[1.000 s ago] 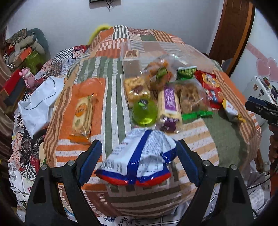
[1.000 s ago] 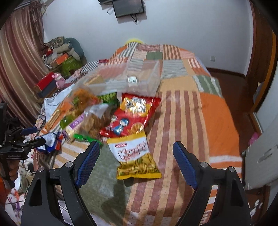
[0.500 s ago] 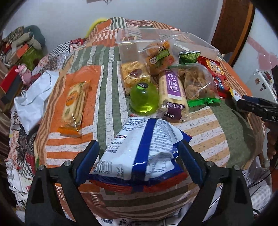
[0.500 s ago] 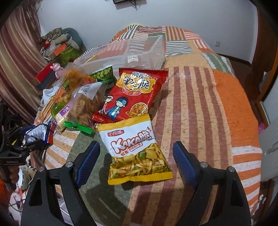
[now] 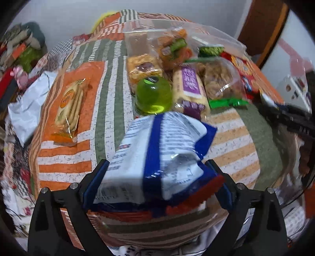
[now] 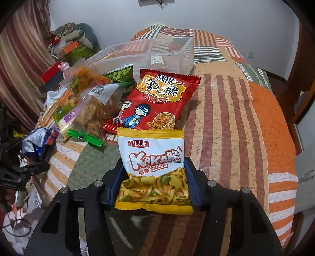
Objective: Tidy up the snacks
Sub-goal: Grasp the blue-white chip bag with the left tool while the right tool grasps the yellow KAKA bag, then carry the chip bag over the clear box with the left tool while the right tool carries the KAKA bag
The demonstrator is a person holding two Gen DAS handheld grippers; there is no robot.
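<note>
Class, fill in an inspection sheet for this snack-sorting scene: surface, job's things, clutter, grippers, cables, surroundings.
Surface: patchwork bedspread, striped.
Job's things: blue-and-white bag; yellow Kaka bag; red noodle bag; green jelly cup; clear bin, behind the snacks.
Clutter: cracker pack lying apart.
Grippers: left gripper shut on the blue-and-white bag; right gripper shut on the yellow Kaka bag.
Cables: nothing seen.
Surroundings: curtain, white wall.
</note>
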